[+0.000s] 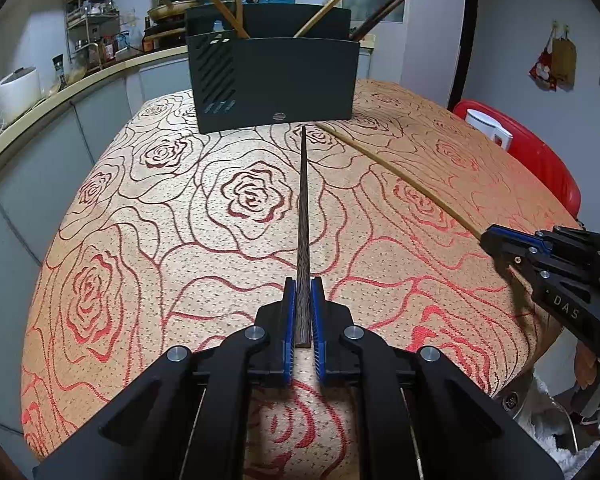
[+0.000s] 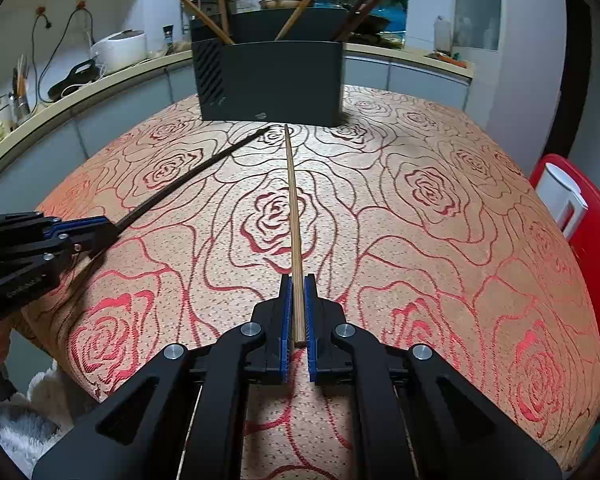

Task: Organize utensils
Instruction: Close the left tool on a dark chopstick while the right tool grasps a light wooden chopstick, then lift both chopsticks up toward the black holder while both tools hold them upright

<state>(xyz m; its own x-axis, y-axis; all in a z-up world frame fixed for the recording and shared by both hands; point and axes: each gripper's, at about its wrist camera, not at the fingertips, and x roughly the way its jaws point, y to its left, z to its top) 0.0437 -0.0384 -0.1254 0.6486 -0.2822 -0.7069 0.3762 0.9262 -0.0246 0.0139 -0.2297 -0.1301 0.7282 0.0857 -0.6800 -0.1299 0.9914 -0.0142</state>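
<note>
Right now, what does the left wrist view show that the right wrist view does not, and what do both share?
Only the left wrist view shows the hanging bags on the wall and the wire shelf rack at left. Only the right wrist view shows the wall sockets with cables. Both share the rose tablecloth, the dark utensil holder with chopsticks standing in it, the red chair, the rice cooker, the left tongs shut on a dark chopstick, and the right tongs shut on a light chopstick.
</note>
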